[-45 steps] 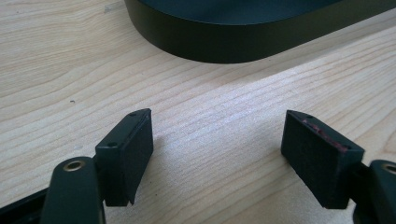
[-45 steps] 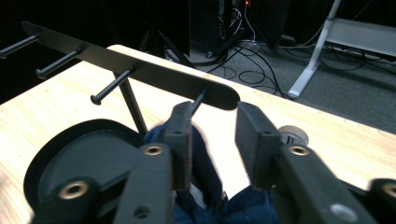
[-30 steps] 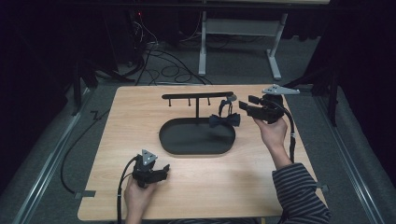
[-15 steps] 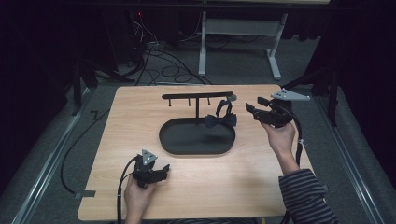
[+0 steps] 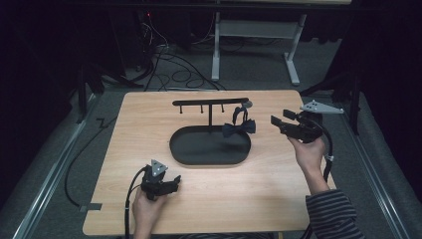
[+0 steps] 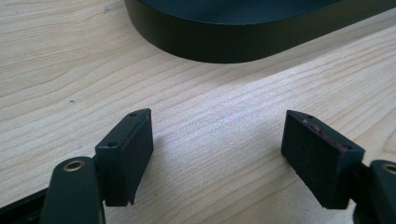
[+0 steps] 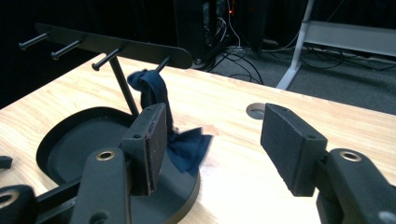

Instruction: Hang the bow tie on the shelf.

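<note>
Bow tie [image 5: 239, 127], dark navy, hanging limp from stand peg [image 7: 163, 64].

Dim room. Grey carpeted floor [image 5: 149, 88]; tangled black cables [image 5: 169, 59] at 11 o'clock; white metal table frame [image 5: 259, 37] at 12 o'clock.

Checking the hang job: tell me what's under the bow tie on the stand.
The bow tie hangs by its strap from the end peg of the stand, over the black oval tray. Its bow covers a bit of the tray's rim.
</note>
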Demonstrator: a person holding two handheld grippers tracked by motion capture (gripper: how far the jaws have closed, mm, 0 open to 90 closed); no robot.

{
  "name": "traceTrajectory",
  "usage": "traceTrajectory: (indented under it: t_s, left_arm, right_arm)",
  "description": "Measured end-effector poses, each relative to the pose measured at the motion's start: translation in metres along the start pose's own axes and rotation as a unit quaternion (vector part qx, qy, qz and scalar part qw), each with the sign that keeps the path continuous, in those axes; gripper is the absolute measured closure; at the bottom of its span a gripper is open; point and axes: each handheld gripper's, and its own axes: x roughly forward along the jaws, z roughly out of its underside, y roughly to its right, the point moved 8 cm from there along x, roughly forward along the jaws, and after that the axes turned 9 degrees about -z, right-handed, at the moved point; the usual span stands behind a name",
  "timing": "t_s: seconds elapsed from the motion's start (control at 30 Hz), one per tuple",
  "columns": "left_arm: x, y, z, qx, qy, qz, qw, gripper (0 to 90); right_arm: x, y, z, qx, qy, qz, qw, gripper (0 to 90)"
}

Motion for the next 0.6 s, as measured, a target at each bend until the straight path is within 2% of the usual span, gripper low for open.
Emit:
traceTrajectory:
  t_s: [0.4,0.6]
  left_arm:
    - [0.0,0.0,0.0,0.0,0.0,0.0,1.0,25.5]
    - [0.0,0.0,0.0,0.0,0.0,0.0,1.0,25.5]
  right_arm:
    - [-0.008,-0.003,0.012,0.002,-0.007,-0.002,1.0,44.3]
    - [-0.017,-0.005,0.017,0.001,0.001,-0.001,1.0,47.3]
